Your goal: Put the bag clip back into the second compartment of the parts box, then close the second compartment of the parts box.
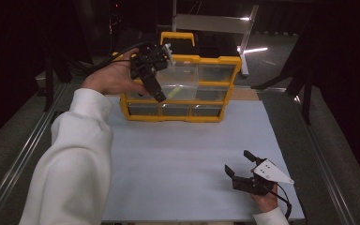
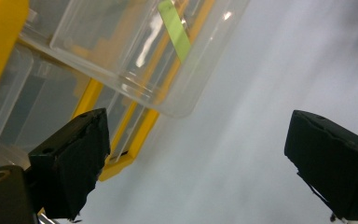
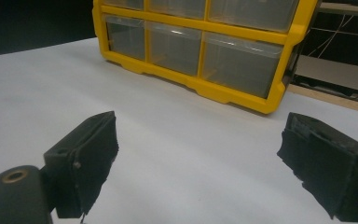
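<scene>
A yellow organizer cabinet [image 1: 215, 60] with clear drawers stands at the back of the white mat [image 1: 178, 150]. One clear drawer [image 2: 121, 51] in its left half is pulled out, and a green strip [image 2: 175, 30] lies inside it. My left gripper [image 1: 157, 91] is held up in front of that drawer, pointing down. In the left gripper view its jaws are wide apart just below the drawer's front lip, holding nothing. My right gripper [image 1: 241, 165] rests low at the mat's front right, open and empty. It faces the cabinet [image 3: 191, 46] from a distance.
Metal rails run along both sides of the table [image 1: 28, 154]. A metal frame [image 1: 215, 22] stands behind the cabinet in the dark. The person's white sleeve [image 1: 75, 164] covers the mat's left front part.
</scene>
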Demonstrator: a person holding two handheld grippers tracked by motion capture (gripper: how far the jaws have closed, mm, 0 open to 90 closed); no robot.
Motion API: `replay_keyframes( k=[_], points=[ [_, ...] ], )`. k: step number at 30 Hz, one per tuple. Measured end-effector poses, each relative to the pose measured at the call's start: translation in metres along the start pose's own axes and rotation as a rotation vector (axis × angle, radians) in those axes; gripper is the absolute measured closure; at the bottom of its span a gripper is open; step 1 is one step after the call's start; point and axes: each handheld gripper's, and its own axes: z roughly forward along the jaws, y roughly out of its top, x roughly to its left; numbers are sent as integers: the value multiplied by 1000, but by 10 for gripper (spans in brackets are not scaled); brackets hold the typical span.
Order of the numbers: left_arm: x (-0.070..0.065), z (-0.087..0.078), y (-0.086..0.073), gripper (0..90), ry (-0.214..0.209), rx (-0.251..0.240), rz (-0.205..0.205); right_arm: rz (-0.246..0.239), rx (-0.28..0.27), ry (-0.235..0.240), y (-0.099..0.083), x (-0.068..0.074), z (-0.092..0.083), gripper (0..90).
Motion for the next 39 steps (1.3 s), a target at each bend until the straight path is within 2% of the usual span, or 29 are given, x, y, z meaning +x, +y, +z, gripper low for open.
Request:
replay_keyframes(
  k=[2, 11, 19, 27, 32, 39],
  points=[
    [0, 0, -3, 79, 1, -4, -8, 0, 0, 1, 0, 0, 0, 105],
    [-7, 4, -10, 89, -7, -11, 9, 0, 1, 1, 0, 0, 1, 105],
    [-8, 13, -12, 91, -36, 4, 10, 1, 1, 0, -1, -1, 1, 105],
    [-13, 18, -14, 90, -56, -5, 17, 1, 0, 0, 0, -1, 1, 105],
    [-14, 22, -19, 113, -74, -7, 8, 1, -1, 0, 0, -1, 1, 105],
    [-15, 30, -24, 165, -102, -16, 16, -1, 0, -1, 0, 0, 1, 105]
  ],
)
